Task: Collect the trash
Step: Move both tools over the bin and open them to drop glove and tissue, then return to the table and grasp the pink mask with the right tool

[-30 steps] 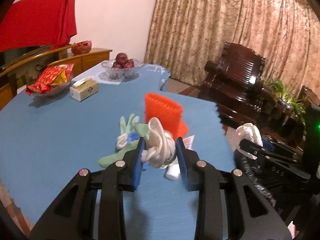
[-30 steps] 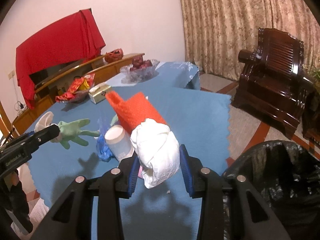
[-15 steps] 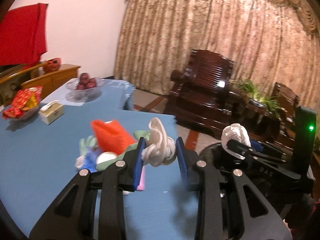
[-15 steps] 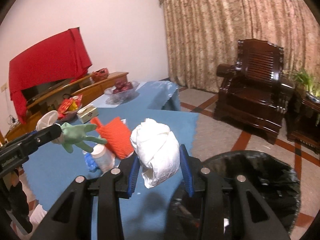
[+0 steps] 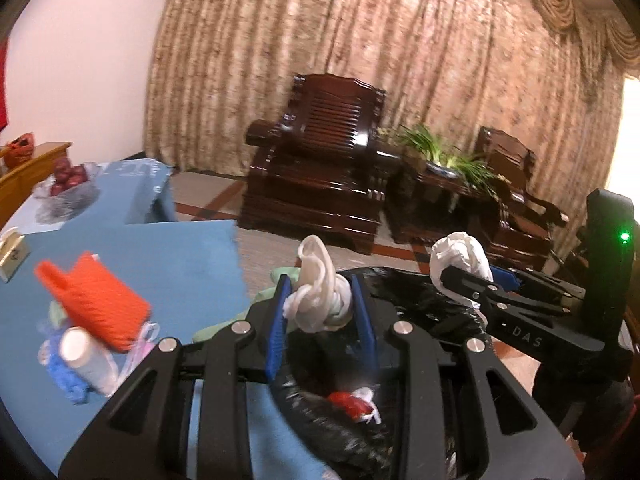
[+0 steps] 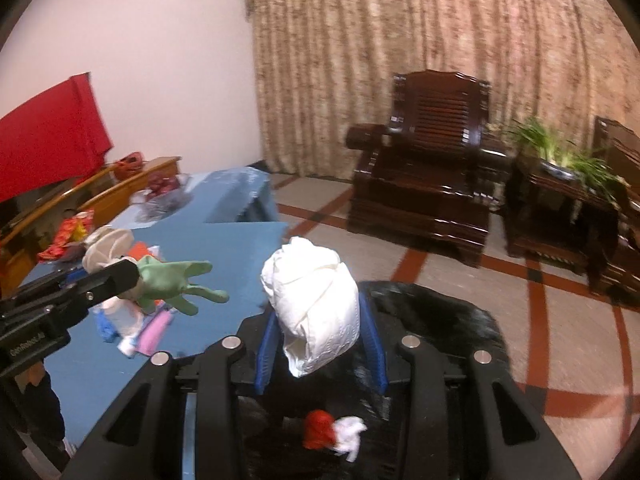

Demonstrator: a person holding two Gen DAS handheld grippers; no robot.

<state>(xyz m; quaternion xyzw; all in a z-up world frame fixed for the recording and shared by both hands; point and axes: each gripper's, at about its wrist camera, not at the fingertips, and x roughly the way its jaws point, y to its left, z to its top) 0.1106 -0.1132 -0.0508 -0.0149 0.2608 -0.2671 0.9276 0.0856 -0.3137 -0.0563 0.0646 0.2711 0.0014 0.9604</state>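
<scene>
L gripper jaws clamped on knotted gloves, R gripper jaws clamped on tissue wad, both over bin bag beside counter; soft, light stuff w/ squashy middles, so mid-bundle pinch probably holds.

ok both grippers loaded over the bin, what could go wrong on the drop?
1. The left gripper clamps a knotted glove bundle whose green fingers reach out over the table edge; on release it may snag or land outside the bin.
2. The right gripper holds the tissue wad near the bin's near rim; it could miss.
3. The two grippers are close and might bump.
</scene>
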